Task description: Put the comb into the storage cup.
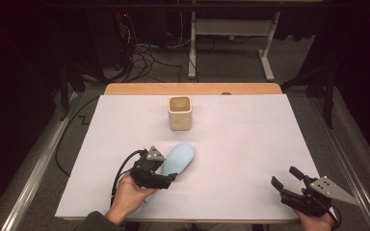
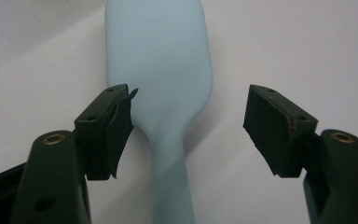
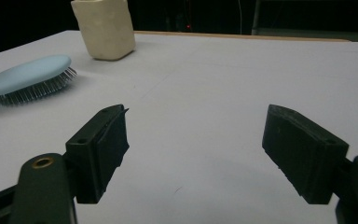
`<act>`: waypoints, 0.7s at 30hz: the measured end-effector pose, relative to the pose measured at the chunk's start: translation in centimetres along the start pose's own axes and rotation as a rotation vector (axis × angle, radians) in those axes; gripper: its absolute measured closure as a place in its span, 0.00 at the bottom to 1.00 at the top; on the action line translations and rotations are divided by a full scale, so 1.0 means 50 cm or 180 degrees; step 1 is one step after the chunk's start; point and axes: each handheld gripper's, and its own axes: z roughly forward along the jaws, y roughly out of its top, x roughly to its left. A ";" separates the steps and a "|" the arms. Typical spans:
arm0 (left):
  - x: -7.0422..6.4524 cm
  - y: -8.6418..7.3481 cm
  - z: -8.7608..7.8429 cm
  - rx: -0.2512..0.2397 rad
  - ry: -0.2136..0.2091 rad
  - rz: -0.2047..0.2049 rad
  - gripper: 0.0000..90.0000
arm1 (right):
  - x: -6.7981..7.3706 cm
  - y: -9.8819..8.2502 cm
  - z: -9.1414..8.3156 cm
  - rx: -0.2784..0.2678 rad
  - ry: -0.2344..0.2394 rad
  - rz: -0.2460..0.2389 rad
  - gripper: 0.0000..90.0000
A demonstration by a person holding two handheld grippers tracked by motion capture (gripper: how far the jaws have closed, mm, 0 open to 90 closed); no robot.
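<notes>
Left tool point(image 1: 172, 177) is being held low over the neck of the pale blue hairbrush point(image 1: 177, 159), with its jaws spread wide to either side and neither pad pressing on the plastic. One pad point(image 2: 116, 126) is being shown just beside the neck in the left gripper view, the other well apart from it. The hairbrush is lying bristles down on the white worktop point(image 1: 250, 144), near the front edge and left of centre, its head pointing far and slightly right toward the cream cup point(image 1: 179, 112).

Right tool point(image 1: 284, 179) is being kept at the near right corner, jaws also standing wide with nothing between them.

A slip is being judged the main risk: if the jaws are closed where the neck tapers, the smooth plastic could be squeezed out and the brush twisted or pushed along the sheet. A one-sided contact from the nearer pad could also be turning it before the grip is made.

The cup is standing upright far of the brush, well apart from it; its opening is being seen from above and nothing can be made out inside.
</notes>
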 end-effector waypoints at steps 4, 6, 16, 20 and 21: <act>0.003 0.005 0.006 0.0109 0.0047 -0.0033 0.37 | 0.000 0.000 0.000 0.0000 -0.0001 0.0003 0.25; 0.004 0.006 0.009 0.0163 0.0064 -0.0032 0.37 | 0.000 0.000 0.000 -0.0001 -0.0001 0.0000 0.25; 0.006 0.012 0.034 0.0473 0.0155 -0.0048 0.37 | 0.000 0.000 -0.001 0.0007 -0.0005 -0.0006 0.25; 0.007 0.013 0.043 0.0568 0.0151 -0.0057 0.37 | 0.000 0.000 -0.001 0.0009 -0.0005 -0.0005 0.25; 0.008 0.014 0.045 0.0582 0.0145 -0.0055 0.37 | 0.000 0.000 -0.001 0.0010 -0.0006 -0.0006 0.25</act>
